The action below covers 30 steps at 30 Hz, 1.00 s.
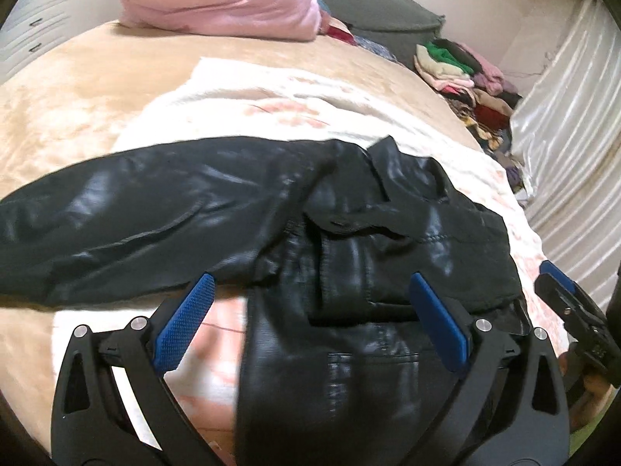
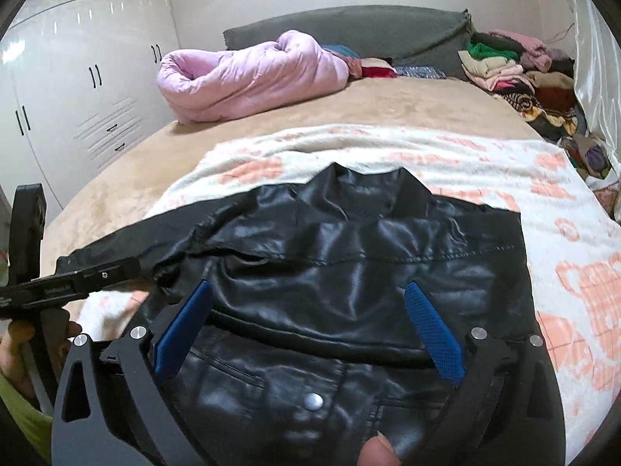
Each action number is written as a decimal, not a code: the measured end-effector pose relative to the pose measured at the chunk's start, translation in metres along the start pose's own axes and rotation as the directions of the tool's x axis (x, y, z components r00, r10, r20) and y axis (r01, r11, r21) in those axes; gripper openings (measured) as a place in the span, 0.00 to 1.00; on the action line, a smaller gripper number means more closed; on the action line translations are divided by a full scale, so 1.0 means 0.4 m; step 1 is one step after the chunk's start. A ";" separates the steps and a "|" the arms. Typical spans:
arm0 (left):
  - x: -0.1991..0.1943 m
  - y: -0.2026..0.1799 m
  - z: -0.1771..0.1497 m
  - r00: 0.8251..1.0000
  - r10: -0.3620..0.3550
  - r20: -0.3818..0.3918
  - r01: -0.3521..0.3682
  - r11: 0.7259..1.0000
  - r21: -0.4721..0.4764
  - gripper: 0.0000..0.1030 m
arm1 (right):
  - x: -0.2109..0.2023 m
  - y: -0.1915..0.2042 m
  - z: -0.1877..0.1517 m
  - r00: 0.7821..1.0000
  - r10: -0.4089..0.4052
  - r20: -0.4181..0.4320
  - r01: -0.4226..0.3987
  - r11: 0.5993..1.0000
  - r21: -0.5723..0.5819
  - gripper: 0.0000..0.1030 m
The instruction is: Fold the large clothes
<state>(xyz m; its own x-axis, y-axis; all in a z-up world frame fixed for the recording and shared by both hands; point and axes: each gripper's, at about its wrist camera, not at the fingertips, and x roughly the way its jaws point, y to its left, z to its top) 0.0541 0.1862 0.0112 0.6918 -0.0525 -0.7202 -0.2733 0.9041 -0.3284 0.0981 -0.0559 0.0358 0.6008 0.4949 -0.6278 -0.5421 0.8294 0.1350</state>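
One black jacket — two grippers

My two cameras look down and forward, close over the black jacket. Both see it on the bed.

A tan bedspread covers the bed. Over its near half lies a white blanket with peach-coloured prints, reaching toward 3 o'clock in the right wrist view. At about 11 o'clock on the bed rests a rolled pink quilt, with a few red and teal fabrics just beside its right end. Behind it stands a grey headboard. At 1 o'clock a heap of mixed clothes in green, cream, pink and dark red sits against the wall, next to a shiny white curtain. At 9 to 10 o'clock stands a glossy white wardrobe with dark handles.
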 end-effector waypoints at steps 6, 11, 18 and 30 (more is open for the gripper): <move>-0.041 0.055 0.005 0.999 0.004 0.032 -0.002 0.999 -0.047 0.91 | 0.001 0.070 0.032 1.000 0.014 0.015 -0.014 0.999 -0.029 0.96; -0.066 0.094 0.006 0.998 0.018 0.056 -0.013 0.996 -0.092 0.91 | 0.009 0.129 0.058 0.999 0.038 0.026 -0.037 0.998 -0.053 0.96; -0.100 0.159 0.004 0.994 0.046 0.097 -0.029 0.985 -0.171 0.91 | 0.028 0.220 0.092 0.995 0.089 0.034 -0.085 0.992 -0.094 0.96; -0.169 0.262 0.007 0.967 0.182 0.180 -0.122 0.947 -0.298 0.91 | 0.073 0.343 0.119 0.989 0.145 0.011 -0.142 0.979 -0.144 0.96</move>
<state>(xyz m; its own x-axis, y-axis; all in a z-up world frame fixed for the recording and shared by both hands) -0.0192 0.2858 0.0272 0.7395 0.1899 -0.6458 -0.5424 0.7363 -0.4046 0.0693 0.0846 0.0723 0.5227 0.6125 -0.5929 -0.7004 0.7051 0.1110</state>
